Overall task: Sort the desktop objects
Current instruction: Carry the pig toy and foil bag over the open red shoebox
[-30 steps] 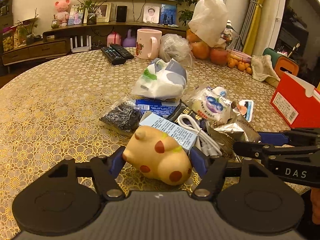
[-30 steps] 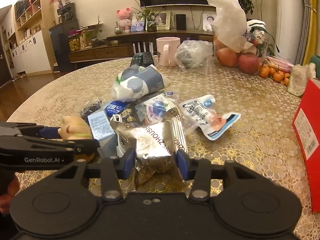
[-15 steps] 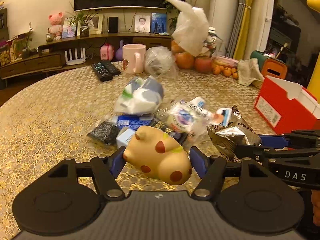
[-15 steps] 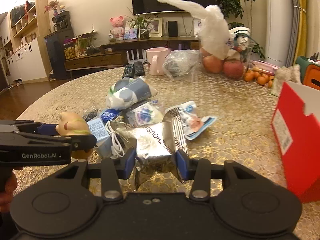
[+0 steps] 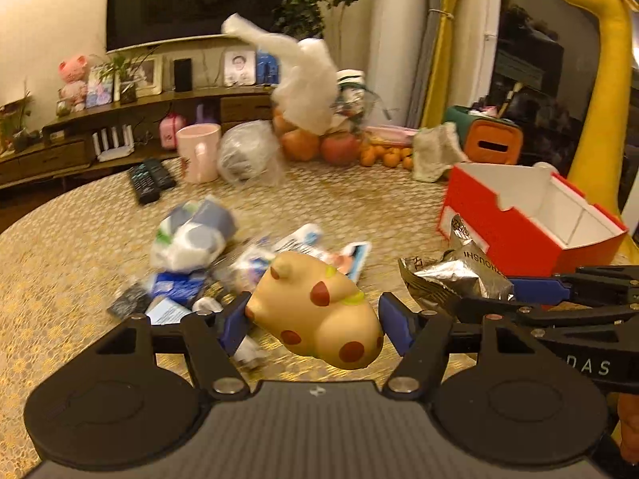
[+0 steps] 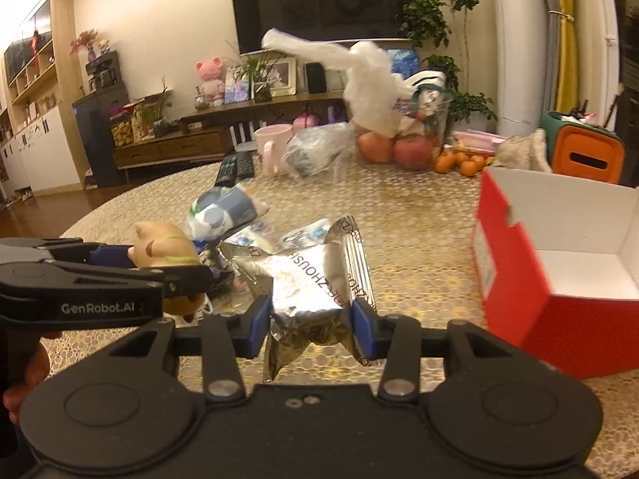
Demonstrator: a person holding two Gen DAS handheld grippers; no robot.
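Currently the soft, light spotted toy (image 5: 319, 311) is being pinched across its belly by the left tongs (image 5: 315, 323). The crinkly foil packet (image 6: 307, 291), light and slippery, is being clamped at mid-width by the right tongs (image 6: 307, 323).

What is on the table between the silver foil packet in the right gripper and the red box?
Nothing: in the right wrist view, only bare gold tablecloth lies between the silver foil packet and the red box.

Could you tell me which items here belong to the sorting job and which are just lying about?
In the job:
- spotted pig toy, in left gripper
- silver foil packet, in right gripper
- open red box

Lying about:
- pink mug
- remote controls
- apples
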